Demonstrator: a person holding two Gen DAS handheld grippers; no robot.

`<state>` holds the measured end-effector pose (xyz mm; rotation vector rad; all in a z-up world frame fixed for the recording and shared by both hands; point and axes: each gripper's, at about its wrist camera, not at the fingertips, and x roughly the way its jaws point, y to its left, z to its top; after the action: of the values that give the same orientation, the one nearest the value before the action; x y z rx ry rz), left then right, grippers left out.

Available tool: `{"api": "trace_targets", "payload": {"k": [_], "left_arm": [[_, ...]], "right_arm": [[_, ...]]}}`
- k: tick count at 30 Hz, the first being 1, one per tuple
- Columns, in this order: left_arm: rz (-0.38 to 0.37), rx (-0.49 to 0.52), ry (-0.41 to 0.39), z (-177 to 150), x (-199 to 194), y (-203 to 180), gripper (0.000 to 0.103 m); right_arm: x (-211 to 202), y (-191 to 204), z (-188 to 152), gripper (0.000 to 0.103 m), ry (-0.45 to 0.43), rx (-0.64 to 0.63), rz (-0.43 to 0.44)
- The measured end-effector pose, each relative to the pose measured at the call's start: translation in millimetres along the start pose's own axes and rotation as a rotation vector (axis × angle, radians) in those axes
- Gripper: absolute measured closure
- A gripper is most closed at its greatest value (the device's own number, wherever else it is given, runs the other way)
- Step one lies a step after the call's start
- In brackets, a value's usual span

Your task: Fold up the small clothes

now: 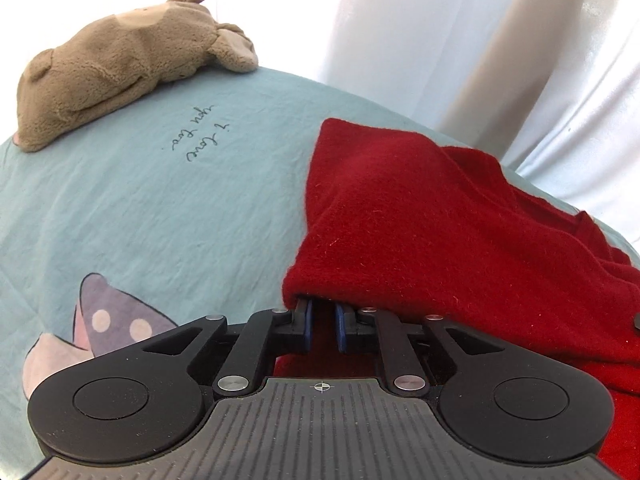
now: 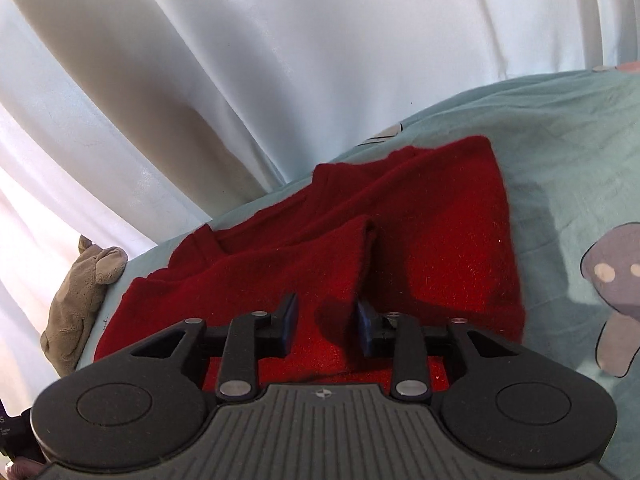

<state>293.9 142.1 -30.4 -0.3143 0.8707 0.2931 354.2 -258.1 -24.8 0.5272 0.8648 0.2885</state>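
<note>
in the left wrist view, the left gripper (image 1: 322,326) sits low against the bed, its blue pads (image 1: 307,324) drawn close with only a narrow gap. a lifted edge of the red garment (image 1: 420,220) drapes over the fingertips and hides them, with red cloth also showing in the gap, so whether the pads actually pinch the fabric cannot be told. the raised fold climbs away from the gripper to a peak, and the rest of the garment spreads to the right over the light blue bedsheet (image 1: 168,208). a mushroom print (image 1: 120,320) lies on the sheet just left of the gripper, handwriting-style lettering (image 1: 200,134) is farther on, and a brown plush toy (image 1: 120,68) rests at the far edge before a white curtain (image 1: 460,40).

in the right wrist view, the right gripper (image 2: 326,330) hovers over the same garment (image 2: 440,240) with its fingers (image 2: 366,330) spread wide, holding nothing. beyond it the cloth lies in overlapping folds on the sheet (image 2: 560,152), with the plush toy (image 2: 80,304) at the left and the curtain (image 2: 280,60) behind.
</note>
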Motion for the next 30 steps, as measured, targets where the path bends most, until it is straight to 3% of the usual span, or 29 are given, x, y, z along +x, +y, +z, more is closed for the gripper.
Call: {"api": "trace_targets", "payload": {"k": [3,4,6,11,13,25,30], "left_arm": [[0.003,-0.001,0.002,-1,-1,-1,0.089],[0.002,-0.005,0.001,-1,-2,-1,0.089],[-0.005,-0.017,-0.007,-1,-5,0,0.089],[-0.019,-0.007,-0.014,-2,-13,-5,0.089],[-0.004,0.013,-0.016,-3,-12,-8,0.089],[0.002,0.033,0.017,-9,-8,-10,0.09],[0.008,0.035,0.018,-11,-18,-9,0.085]], "right_arm": [[9,-2,-1,0.074,0.017,0.024,0.023],[10,-1,-1,0.088,0.012,0.022,0.021],[4,6,0,0.093,-0.025,-0.024,-0.002],[-33,53,-6,0.094,-0.263,-0.359,-0.147],[-39,58,-7,0.094,-0.301,-0.424,-0.167],[-22,35,-22,0.094,-0.216,-0.429,-0.285],[-10,21,-29,0.094,-0.18,-0.406,-0.339]]}}
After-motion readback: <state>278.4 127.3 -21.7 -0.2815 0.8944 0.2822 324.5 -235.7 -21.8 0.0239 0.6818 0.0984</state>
